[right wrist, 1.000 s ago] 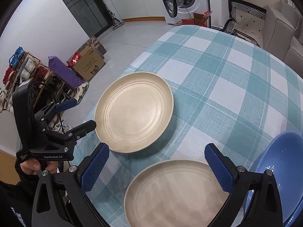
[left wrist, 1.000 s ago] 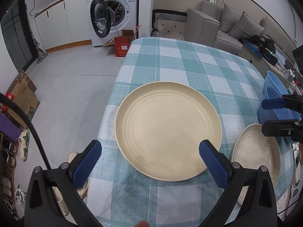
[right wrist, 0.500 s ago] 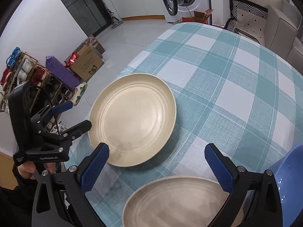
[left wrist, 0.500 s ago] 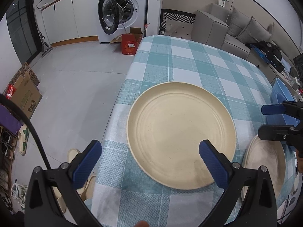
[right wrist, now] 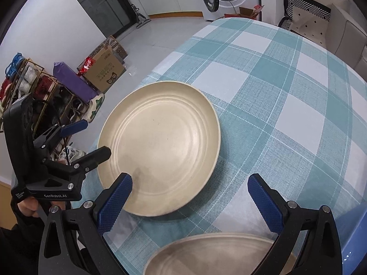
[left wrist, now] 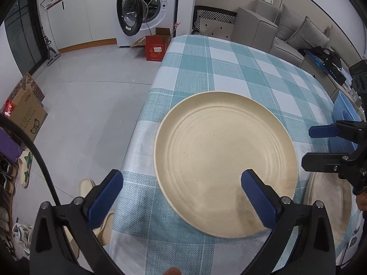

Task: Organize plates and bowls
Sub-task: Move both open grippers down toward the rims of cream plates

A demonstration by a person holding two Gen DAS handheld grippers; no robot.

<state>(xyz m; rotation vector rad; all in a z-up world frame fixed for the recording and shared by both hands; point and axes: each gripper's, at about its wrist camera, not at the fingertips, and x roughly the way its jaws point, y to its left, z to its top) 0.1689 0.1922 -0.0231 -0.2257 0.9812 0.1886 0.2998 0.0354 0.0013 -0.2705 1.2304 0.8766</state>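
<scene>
A large cream plate (left wrist: 224, 160) (right wrist: 160, 151) lies on the teal checked tablecloth (left wrist: 229, 68) near the table's left edge. My left gripper (left wrist: 182, 197) is open and straddles the plate's near-left rim: one pad (left wrist: 257, 199) hovers over the plate, the other is off the table edge. In the right wrist view the left gripper (right wrist: 86, 141) sits beside the plate's left rim. My right gripper (right wrist: 190, 201) is open and empty above a second cream plate (right wrist: 206, 252) (left wrist: 328, 197). A blue bowl (left wrist: 341, 114) (right wrist: 353, 240) stands at the right.
The table's left edge (left wrist: 142, 126) drops to a grey floor. A washing machine (left wrist: 144, 9) with its door open and a red box (left wrist: 158, 48) stand beyond. A sofa (left wrist: 286, 32) lies at the back right, and a shoe rack (right wrist: 34, 87) and cardboard box (right wrist: 103, 68) at the left.
My left gripper has shifted left, so the large plate's rim now lies between its fingers. The right gripper has drawn nearer the large plate, and the second plate has slid lower in its view.
</scene>
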